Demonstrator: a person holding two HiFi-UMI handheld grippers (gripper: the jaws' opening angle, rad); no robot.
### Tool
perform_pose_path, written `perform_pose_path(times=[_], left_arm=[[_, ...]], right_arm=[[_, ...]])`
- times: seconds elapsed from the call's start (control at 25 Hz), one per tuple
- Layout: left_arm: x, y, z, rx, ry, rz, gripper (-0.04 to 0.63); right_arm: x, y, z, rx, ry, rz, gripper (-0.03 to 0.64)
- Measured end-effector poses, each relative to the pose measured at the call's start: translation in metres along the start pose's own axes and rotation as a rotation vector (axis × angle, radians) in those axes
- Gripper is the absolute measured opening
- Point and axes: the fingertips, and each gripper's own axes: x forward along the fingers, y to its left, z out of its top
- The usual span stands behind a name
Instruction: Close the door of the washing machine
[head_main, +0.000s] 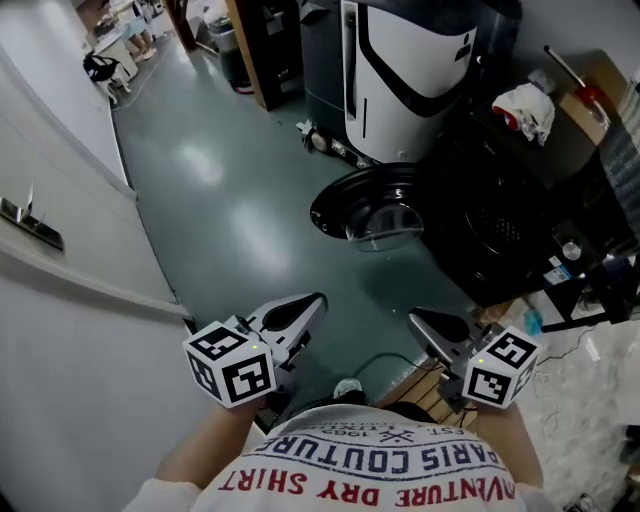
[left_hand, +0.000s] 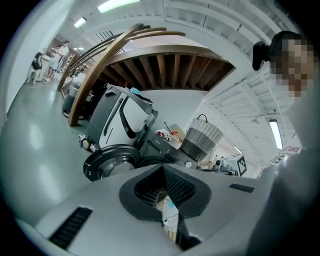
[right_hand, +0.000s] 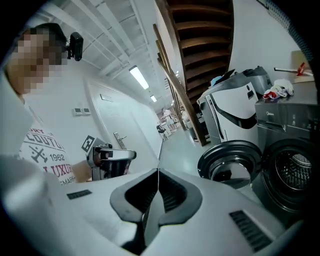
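The dark washing machine (head_main: 500, 230) stands at the right of the head view, its drum open. Its round black door (head_main: 368, 208) is swung out wide over the floor, glass bowl facing up. Both grippers are held low near the person's body, well short of the door. My left gripper (head_main: 312, 301) is shut and empty, and so is my right gripper (head_main: 418, 320). In the left gripper view the jaw tips of the left gripper (left_hand: 162, 167) meet, with the door (left_hand: 111, 161) ahead at the left. In the right gripper view the right gripper (right_hand: 158, 171) is shut, with the door (right_hand: 230, 162) and drum (right_hand: 292, 172) at the right.
A tall white-and-black machine (head_main: 410, 70) stands behind the door. A white cloth (head_main: 525, 108) lies on the washer's top beside a striped basket (left_hand: 201, 139). A white room door with a handle (head_main: 30, 225) is at the left. Cables and clutter (head_main: 575, 270) sit at the right.
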Motion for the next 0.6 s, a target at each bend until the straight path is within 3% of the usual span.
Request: perform_pose_path(times=[0.24,0.6], left_arm=[[-0.007,0.013,0.022,-0.028,-0.030,0.000,0.025],[-0.001,0.055,0.038,-0.062,-0.066,0.064,0.025]], right_arm=[[0.008,-0.003,0.017,-0.014,0.020,-0.034,0.023],[0.064,-0.052,0.041,-0.015,0.059,-0.041,0.023]])
